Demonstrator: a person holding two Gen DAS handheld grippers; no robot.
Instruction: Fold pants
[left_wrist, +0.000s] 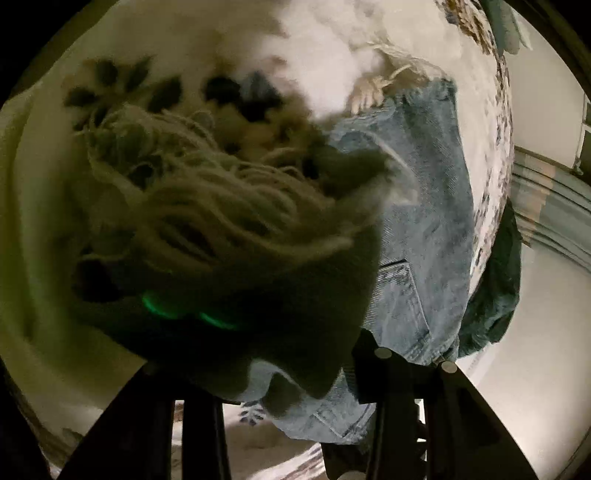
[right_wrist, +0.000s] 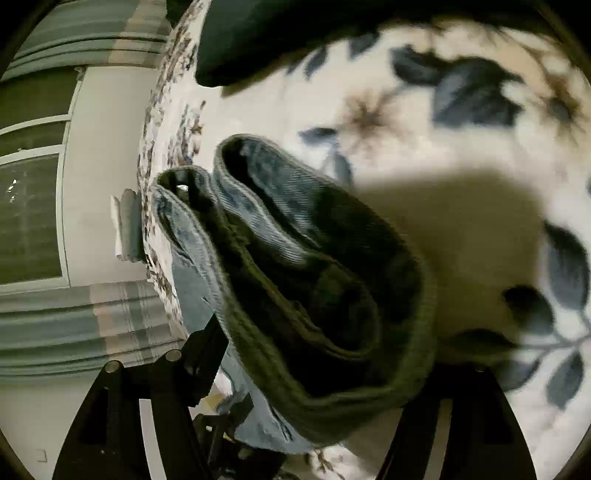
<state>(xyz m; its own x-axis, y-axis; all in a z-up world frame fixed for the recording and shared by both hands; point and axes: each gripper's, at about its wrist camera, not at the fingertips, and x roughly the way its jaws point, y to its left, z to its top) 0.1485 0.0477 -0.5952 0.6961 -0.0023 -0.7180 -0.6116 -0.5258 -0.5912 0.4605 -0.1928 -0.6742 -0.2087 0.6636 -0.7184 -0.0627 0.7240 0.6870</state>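
The pants are light blue jeans (left_wrist: 424, 236) lying on a floral bedspread (left_wrist: 491, 155). In the left wrist view my left gripper (left_wrist: 295, 376) is shut on a frayed, fringed leg hem (left_wrist: 229, 221) of the jeans, lifted close to the camera and hiding most of the bed. In the right wrist view my right gripper (right_wrist: 314, 417) is shut on the other folded leg end (right_wrist: 314, 266), whose open hem loops show dark inside. The rest of the jeans trails left toward the bed edge (right_wrist: 184, 266).
A dark green cloth (left_wrist: 491, 295) hangs at the bed edge; it also shows in the right wrist view (right_wrist: 258, 40) at the top. Beyond the bed are a pale wall (right_wrist: 103, 177), a window (right_wrist: 33, 214) and striped curtains (right_wrist: 74, 325).
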